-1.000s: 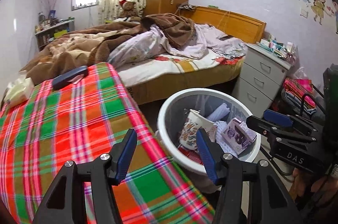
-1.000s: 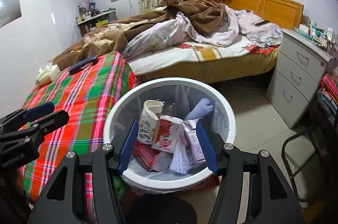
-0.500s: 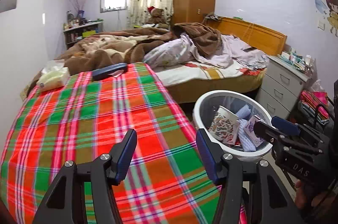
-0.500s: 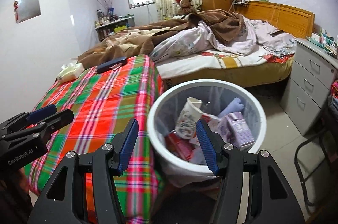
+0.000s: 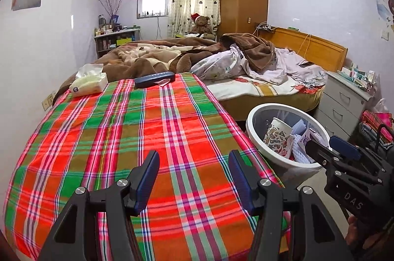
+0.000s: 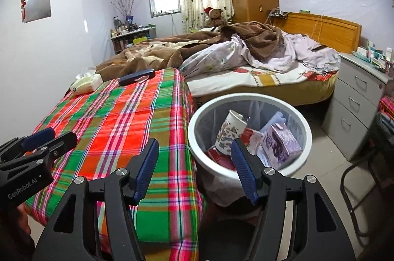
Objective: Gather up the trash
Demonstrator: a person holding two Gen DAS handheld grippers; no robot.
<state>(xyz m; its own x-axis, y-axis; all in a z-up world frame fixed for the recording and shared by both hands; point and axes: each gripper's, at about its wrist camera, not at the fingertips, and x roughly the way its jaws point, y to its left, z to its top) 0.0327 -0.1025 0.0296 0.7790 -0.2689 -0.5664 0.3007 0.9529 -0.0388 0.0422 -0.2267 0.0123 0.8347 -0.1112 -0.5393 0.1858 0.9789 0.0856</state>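
A white trash bin [image 6: 202,157] stands on the floor beside the plaid-covered table [image 6: 118,118]. It holds a patterned paper cup [image 6: 227,133], a purple carton [image 6: 280,145] and red packaging. It also shows in the left wrist view [image 5: 256,145]. My left gripper [image 5: 194,174] is open and empty above the plaid table [image 5: 123,133]. My right gripper [image 6: 194,162] is open and empty, above the table's edge and the bin's near rim. The left gripper also shows in the right wrist view [image 6: 49,138].
A tissue pack [image 5: 88,83] and a dark blue case [image 5: 154,78] lie at the table's far end. An unmade bed [image 5: 246,69] stands behind. Grey drawers [image 5: 342,103] are at the right. A chair frame [image 6: 357,177] stands right of the bin.
Both grippers have drawn back and swung left. The left one was over the table's corner by the bin and is now over the table. The bin has shifted right in both views.
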